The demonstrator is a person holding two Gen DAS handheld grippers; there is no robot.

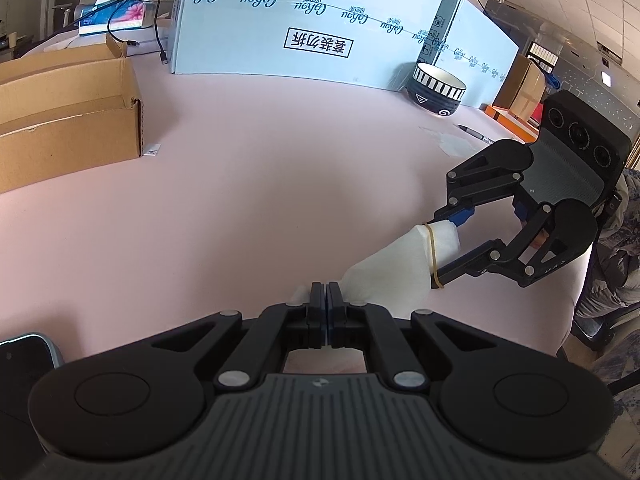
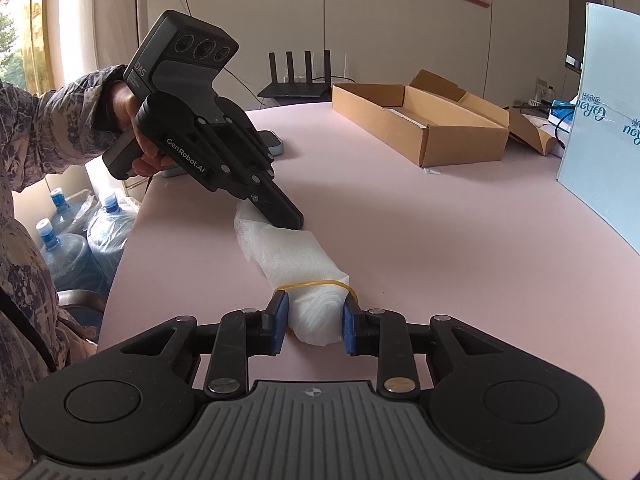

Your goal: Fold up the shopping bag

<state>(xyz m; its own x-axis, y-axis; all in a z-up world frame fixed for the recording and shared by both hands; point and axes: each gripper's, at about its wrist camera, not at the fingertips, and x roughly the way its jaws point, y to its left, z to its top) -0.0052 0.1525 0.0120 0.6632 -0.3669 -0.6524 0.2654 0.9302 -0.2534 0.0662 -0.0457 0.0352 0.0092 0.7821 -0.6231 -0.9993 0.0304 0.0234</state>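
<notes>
Pink table [image 2: 440,240]: bears the rolled white shopping bag [image 2: 288,248].
Left gripper [image 2: 290,224]: pressed together, pinning the roll's far end.
Right gripper [image 2: 314,320]: spread, stretching a rubber band [image 2: 312,285] around the near end.
Risk: band may snap off the fingers, and the roll would loosen.

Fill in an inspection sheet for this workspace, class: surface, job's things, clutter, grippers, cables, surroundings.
Surface: pink table, bare in the middle.
Job's things: rolled white bag; rubber band stretched round one end.
Clutter: cardboard box, bowl, pen, phone.
Grippers: left gripper shut on the bag's end; right gripper open, band over its fingers.
Cables: black cable.
Surroundings: router, water bottles.
</notes>
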